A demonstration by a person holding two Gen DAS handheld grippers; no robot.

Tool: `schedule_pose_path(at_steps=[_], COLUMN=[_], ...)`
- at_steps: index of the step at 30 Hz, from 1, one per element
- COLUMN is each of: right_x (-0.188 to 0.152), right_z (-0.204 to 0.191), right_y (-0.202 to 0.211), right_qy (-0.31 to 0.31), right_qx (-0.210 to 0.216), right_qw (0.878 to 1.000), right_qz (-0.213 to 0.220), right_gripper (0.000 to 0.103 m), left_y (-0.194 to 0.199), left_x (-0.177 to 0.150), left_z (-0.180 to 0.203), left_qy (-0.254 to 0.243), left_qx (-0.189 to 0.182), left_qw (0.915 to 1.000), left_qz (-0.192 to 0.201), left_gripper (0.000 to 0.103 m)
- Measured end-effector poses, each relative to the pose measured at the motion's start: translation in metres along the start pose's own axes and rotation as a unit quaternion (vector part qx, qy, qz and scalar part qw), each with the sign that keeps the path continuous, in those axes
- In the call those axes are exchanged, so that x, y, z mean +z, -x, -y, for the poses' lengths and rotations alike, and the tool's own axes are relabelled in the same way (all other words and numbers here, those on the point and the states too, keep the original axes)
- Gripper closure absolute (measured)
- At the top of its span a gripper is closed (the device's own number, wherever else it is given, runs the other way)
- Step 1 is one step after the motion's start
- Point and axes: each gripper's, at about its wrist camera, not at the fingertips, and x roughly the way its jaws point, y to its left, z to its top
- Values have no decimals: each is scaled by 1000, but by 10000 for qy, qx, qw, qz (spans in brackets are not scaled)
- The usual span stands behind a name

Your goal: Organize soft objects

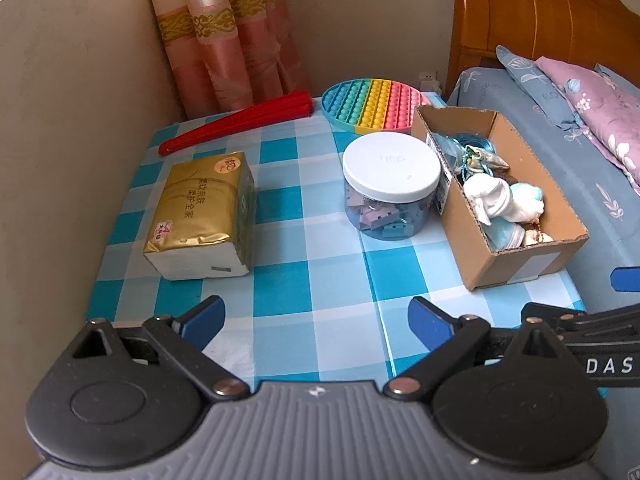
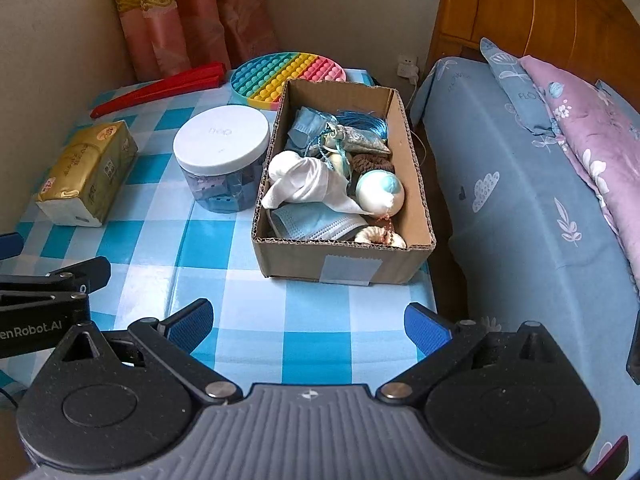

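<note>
Both grippers sit low over the near edge of the checked tablecloth, empty. Left gripper: blue pads spread wide, nothing between them, only cloth below. Right gripper: jaws at full spread, also clear, hovering just in front of the cardboard box.

Soft items are all in that box, on the right side of the table next to the bed:
- white cloth bundle, middle, on top
- blue face mask, near end, partly under the cloth
- white-and-blue ball-shaped item, right of the cloth
- blue tassel and small patterned pouch, far end
- shell-like piece against the near wall
- brown knit-looking item further back, can't tell what it is

Box has a grey tape patch on the near wall; top flaps torn off.

Just left of the box, nearly touching: clear jar, white lid, blue and purple pieces inside. Further left, well apart: gold tissue pack, lying flat. Behind the jar: round rainbow pop-it, partly hidden by the box's far corner. Red folded fan lies diagonally at the back left, near the pink curtain.

Left gripper's body shows at the left edge of the right wrist view.
</note>
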Motion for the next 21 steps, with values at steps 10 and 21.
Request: schedule_pose_path(at_steps=[10, 21], right_x=[1, 2], right_z=[1, 2], right_y=[2, 6], right_qy=[-4, -2], right_qx=[33, 41], right_qw=[10000, 9999], right_qz=[50, 127], right_gripper=[0, 0], left_y=[3, 6], left_x=[1, 3], left_z=[3, 5], left_qy=[-37, -49], left_qx=[23, 15], left_qw=[10000, 10000], left_qz=[28, 50], left_gripper=[5, 5])
